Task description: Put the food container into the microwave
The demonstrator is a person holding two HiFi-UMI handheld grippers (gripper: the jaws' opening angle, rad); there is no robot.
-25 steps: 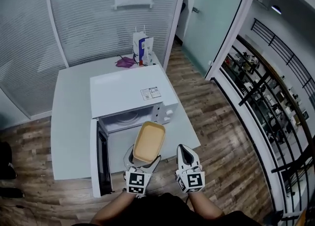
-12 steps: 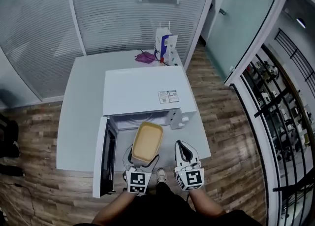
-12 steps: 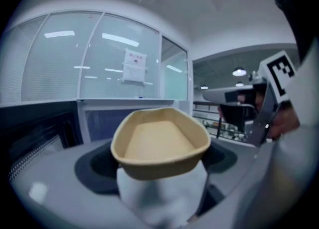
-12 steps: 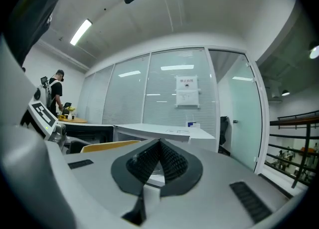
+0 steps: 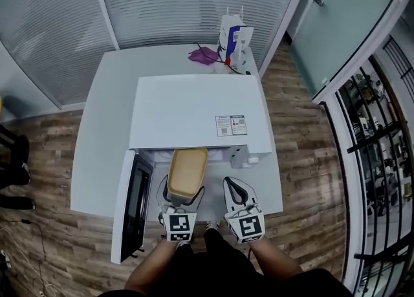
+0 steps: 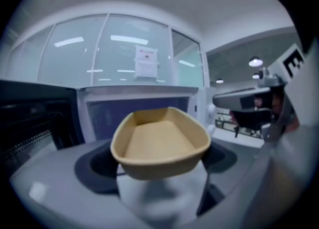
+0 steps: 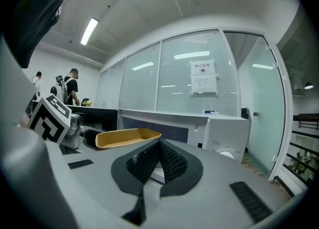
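Observation:
A tan, empty food container [image 5: 187, 172] is held level by my left gripper [image 5: 180, 200], which is shut on its near end. In the left gripper view the container [image 6: 159, 143] fills the middle, pointing at the microwave's open cavity [image 6: 137, 114]. The white microwave [image 5: 197, 113] stands on the table with its door [image 5: 132, 206] swung open to the left; the container's far end is at the cavity's mouth. My right gripper [image 5: 235, 193] hangs just right of the container, shut and empty; its closed pads [image 7: 158, 162] show in the right gripper view, with the container [image 7: 127, 137] to their left.
The microwave sits on a white table [image 5: 103, 127]. At the table's far edge stand a blue-and-white carton [image 5: 234, 43] and a purple cloth [image 5: 204, 55]. Glass partition walls run behind the table. Wood floor surrounds it, with a railing [image 5: 375, 160] at the right.
The container has moved forward with my left gripper, from in front of the open door up to the cavity mouth. The head view has shifted forward. The right gripper has kept alongside.

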